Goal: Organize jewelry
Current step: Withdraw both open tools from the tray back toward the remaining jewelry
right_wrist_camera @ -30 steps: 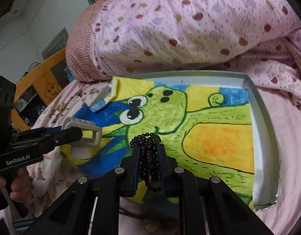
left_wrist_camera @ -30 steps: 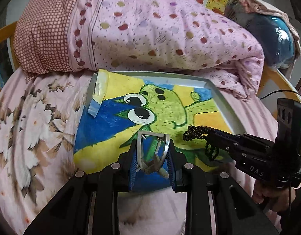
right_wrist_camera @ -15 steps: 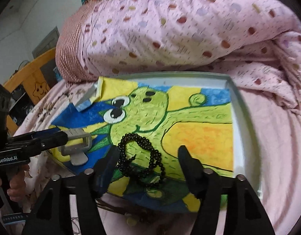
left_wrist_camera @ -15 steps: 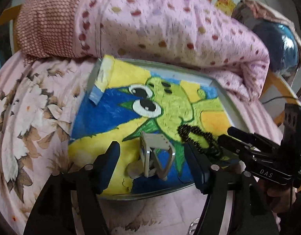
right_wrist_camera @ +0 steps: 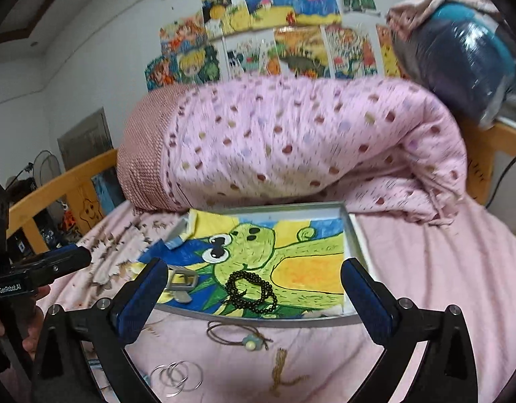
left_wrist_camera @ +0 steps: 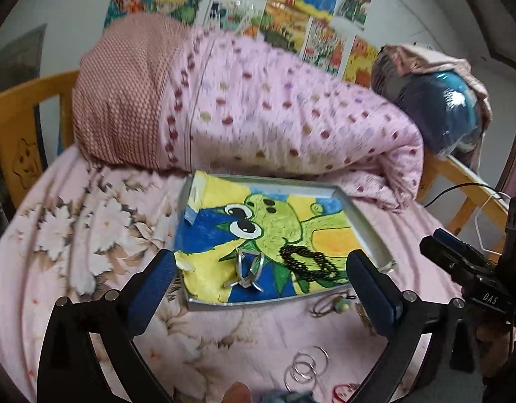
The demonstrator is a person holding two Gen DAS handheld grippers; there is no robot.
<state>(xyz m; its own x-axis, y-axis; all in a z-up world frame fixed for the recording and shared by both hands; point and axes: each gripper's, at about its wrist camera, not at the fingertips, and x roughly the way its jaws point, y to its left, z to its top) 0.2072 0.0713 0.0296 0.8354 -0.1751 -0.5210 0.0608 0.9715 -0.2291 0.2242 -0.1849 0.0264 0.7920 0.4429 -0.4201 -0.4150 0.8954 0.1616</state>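
Left wrist view is showing the left gripper (left_wrist_camera: 259,288) with jaws opening, nothing between them. Just beyond, a silver buckle bracelet (left_wrist_camera: 246,270) is lying on the near left of the tray (left_wrist_camera: 365,231), beside a black bead bracelet (left_wrist_camera: 306,262) to its right. Silver rings (left_wrist_camera: 305,367) are resting on the bedsheet (left_wrist_camera: 89,235) nearer the camera. At the right, the right gripper (right_wrist_camera: 254,294) is also opening, empty.

A child's bedroom — wooden bed frame (right_wrist_camera: 56,184), rolled quilt (right_wrist_camera: 291,144), drawings (right_wrist_camera: 284,10) on wall.
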